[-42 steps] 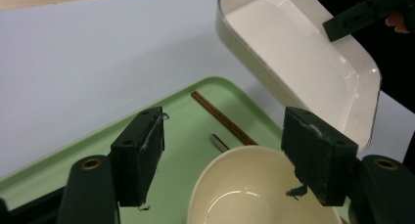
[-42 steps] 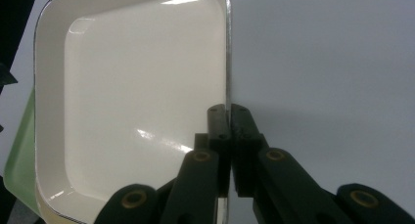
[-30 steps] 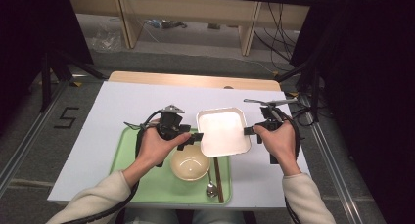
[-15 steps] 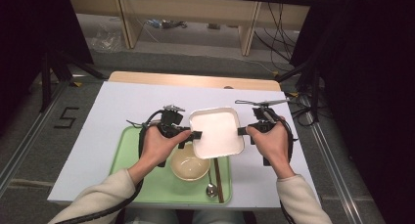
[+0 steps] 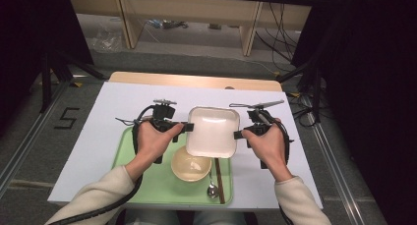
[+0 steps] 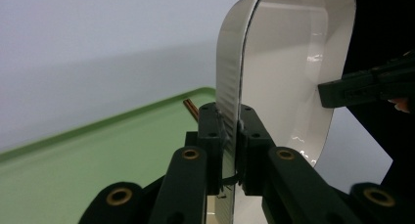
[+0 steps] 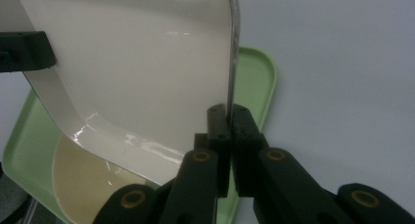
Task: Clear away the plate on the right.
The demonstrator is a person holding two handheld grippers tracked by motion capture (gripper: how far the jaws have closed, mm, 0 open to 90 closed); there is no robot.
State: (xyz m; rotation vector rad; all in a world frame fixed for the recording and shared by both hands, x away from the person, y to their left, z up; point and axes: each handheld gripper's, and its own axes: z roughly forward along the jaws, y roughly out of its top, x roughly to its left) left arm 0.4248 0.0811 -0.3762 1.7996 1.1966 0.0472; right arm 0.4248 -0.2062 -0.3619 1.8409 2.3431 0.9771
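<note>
High view: at frame center, a white square dish [image 5: 212, 131] is held over the far end of a green tray [image 5: 147, 185], the left gripper [image 5: 186, 128] having just closed on one rim and the right gripper [image 5: 239, 134] pinching the opposite rim. A cream bowl [image 5: 189, 164] sits lower center.

Left gripper view: jaws clamp the dish's rim [image 6: 230, 111].

Right gripper view: jaws grip the rim; it appears lifted, not yet set down.

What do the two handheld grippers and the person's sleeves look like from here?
Both the left gripper and right gripper are black, with brass-coloured pivot pins on the jaw links. A black cable trails from the left one. The sleeves are cream-coloured.
</note>
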